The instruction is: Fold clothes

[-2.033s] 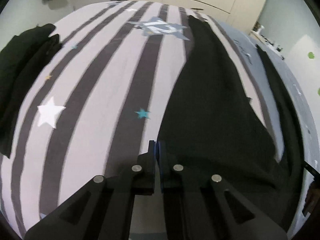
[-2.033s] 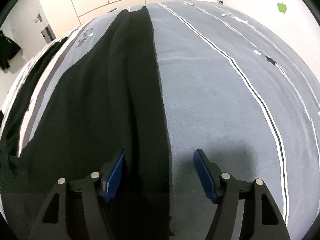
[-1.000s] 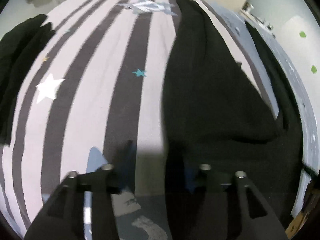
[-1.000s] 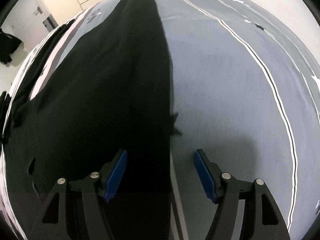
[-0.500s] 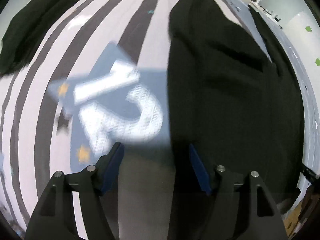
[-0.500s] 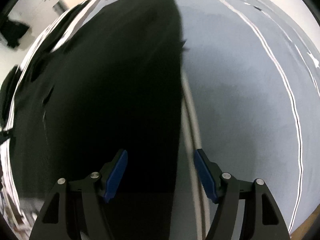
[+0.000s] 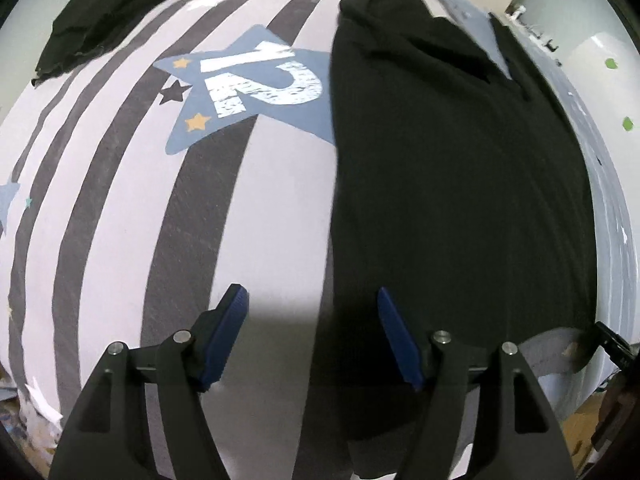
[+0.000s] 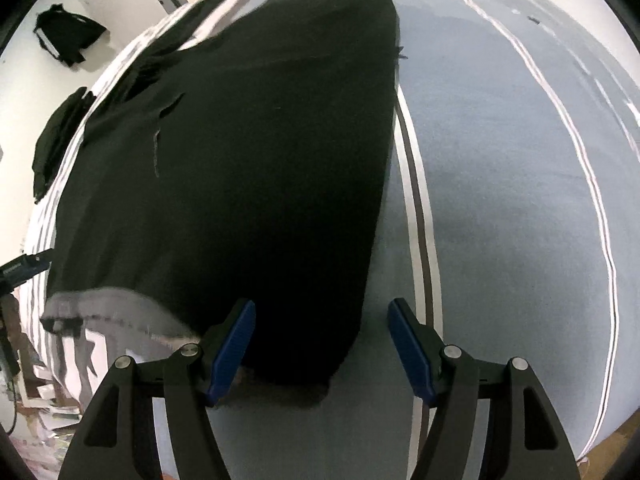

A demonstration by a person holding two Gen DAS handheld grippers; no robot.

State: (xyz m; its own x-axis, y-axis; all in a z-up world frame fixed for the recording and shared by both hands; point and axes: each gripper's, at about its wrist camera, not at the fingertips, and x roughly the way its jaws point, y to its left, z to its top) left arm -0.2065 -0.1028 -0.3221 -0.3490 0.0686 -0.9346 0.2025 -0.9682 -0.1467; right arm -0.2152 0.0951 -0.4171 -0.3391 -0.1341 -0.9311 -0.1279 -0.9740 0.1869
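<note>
Bedding: a striped cover [image 7: 120,184] in grey and pale bands, printed with a blue star [image 7: 256,88] bearing the white numeral "12" and small orange and black stars beside it; no other writing could be read. On the far side lay a grey-blue sheet [image 8: 500,184] with thin white and dark lines.

Task item: a black garment [image 7: 448,184], spread flat and lengthwise on the bed, its near hem close to the bed's edge; its left edge covered one arm of the blue star.

Other clothing: a second dark piece [image 7: 108,12] bunched at the far left of the bed, well apart from the first.

Left tool [image 7: 312,336]: pointed steeply down over the near end of the bed, blue pads apart and empty — the garment's left edge lay beneath the gap, untouched.

Right tool [image 8: 320,348]: likewise angled steeply down, pads apart, the garment's near right corner beneath and between them — not gripped.
</note>
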